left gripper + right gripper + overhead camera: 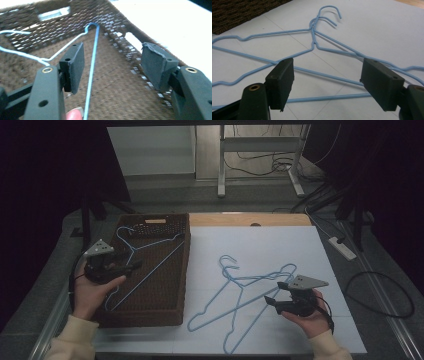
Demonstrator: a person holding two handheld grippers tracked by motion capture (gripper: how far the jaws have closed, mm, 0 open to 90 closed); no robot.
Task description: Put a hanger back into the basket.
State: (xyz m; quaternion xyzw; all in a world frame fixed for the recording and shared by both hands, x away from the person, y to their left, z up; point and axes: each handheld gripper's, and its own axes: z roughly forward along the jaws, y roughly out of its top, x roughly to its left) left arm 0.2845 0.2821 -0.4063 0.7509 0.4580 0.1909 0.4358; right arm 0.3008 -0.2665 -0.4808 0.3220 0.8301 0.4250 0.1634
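A brown woven basket [185, 265] stands on the left of the table with one blue wire hanger [150, 265] lying in it. My left gripper [136, 266] hovers over the basket's left side, open, with nothing between its pads. In the left gripper view that gripper [113, 57] has the hanger's bar [92, 67] running below its gap, against the basket floor [120, 100]. Two more blue hangers [240, 295] lie overlapped on the white surface. My right gripper [273, 292] is open beside their right ends. In the right gripper view the gripper [328, 75] looks over the hangers [313, 42], touching neither.
A wooden board [250, 219] shows behind the white sheet. A power strip [342, 247] and a looped cable [380, 292] lie on the floor to the right. Table legs [221, 165] stand beyond the far edge. A basket corner [237, 12] appears in the right gripper view.
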